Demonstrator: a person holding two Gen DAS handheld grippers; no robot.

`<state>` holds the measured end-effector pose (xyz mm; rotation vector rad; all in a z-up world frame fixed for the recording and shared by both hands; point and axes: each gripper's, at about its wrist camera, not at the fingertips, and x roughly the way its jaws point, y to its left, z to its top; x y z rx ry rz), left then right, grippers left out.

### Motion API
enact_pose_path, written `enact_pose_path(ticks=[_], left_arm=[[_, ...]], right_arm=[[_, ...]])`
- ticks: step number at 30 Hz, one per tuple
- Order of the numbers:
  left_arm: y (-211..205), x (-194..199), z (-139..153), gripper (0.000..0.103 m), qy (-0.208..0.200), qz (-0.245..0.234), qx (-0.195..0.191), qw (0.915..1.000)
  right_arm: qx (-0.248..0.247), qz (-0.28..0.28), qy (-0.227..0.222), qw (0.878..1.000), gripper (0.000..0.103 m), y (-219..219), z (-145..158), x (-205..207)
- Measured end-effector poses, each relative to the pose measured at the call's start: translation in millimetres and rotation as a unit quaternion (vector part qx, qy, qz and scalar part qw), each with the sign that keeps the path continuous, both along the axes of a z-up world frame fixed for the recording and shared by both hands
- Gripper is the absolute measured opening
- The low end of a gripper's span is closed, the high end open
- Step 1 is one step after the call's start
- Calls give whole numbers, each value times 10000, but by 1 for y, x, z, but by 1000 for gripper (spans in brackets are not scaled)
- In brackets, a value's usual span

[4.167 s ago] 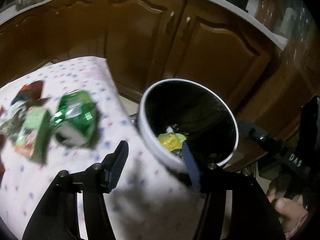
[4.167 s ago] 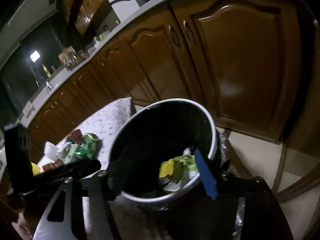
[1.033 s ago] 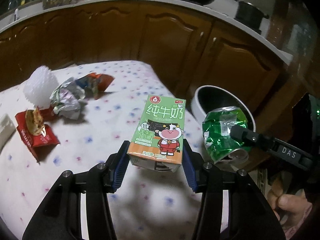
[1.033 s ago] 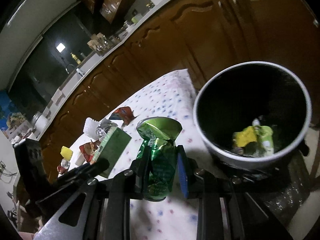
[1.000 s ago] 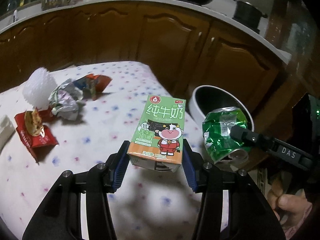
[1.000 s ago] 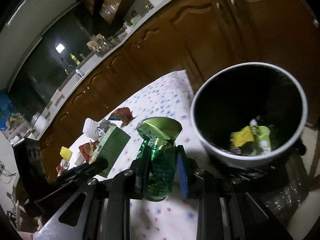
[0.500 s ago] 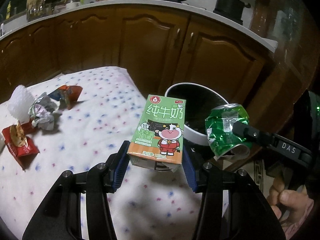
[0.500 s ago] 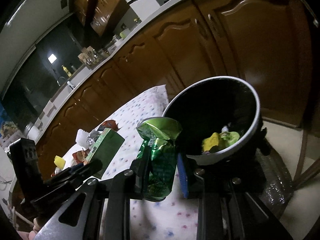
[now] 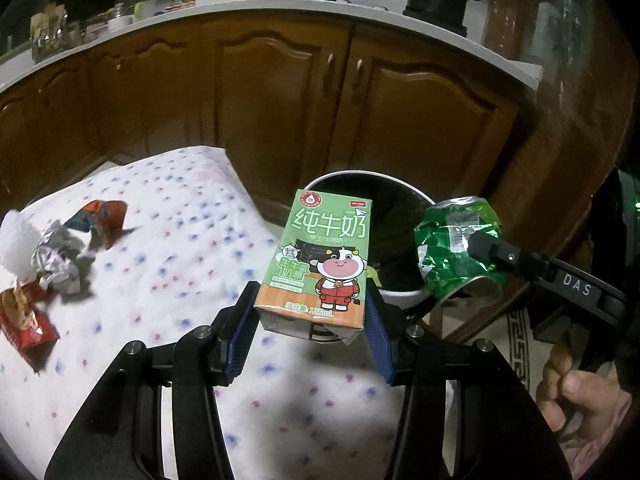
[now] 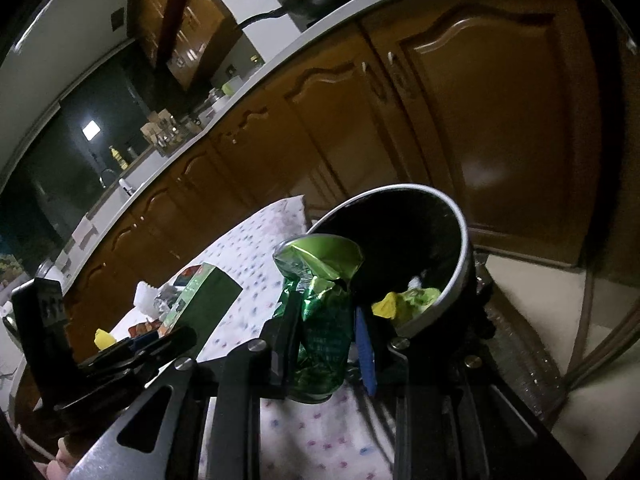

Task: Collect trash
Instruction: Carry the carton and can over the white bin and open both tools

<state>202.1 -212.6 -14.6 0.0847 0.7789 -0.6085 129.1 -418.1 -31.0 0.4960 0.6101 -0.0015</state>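
My left gripper (image 9: pixel 310 332) is shut on a green milk carton (image 9: pixel 320 264) with a cartoon cow, held above the table's right edge. The carton also shows in the right wrist view (image 10: pixel 200 300). My right gripper (image 10: pixel 326 344) is shut on a crushed green can (image 10: pixel 320 320), which also shows in the left wrist view (image 9: pixel 456 248). Both are held beside the round black bin with a white rim (image 9: pixel 400 280), whose rim shows in the right wrist view (image 10: pixel 460 264). Yellow and green trash (image 10: pixel 404 300) lies inside the bin.
The table has a white dotted cloth (image 9: pixel 168 264). On it at left lie a red wrapper (image 9: pixel 24 320), a crumpled foil wrapper (image 9: pixel 56 256), an orange-red wrapper (image 9: pixel 104 216) and a white foam piece (image 9: pixel 16 248). Brown cabinets (image 9: pixel 280 92) stand behind.
Both grippers have moved right toward the bin with the carton and can still held. The bin now sits nearer and more central, and the wrappers have slid left in view.
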Motion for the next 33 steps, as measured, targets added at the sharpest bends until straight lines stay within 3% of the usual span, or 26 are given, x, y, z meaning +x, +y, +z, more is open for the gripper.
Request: enact_pose_path(ticks=[13, 33], left_arm=[[-42, 21, -1, 49, -51, -233, 305, 9993], [-94, 60, -17, 49, 80, -499, 907, 9946]], right_arm=[[-306, -189, 85, 9993, 26, -22, 0, 20], [-863, -165, 672, 9939, 26, -38, -18, 71]])
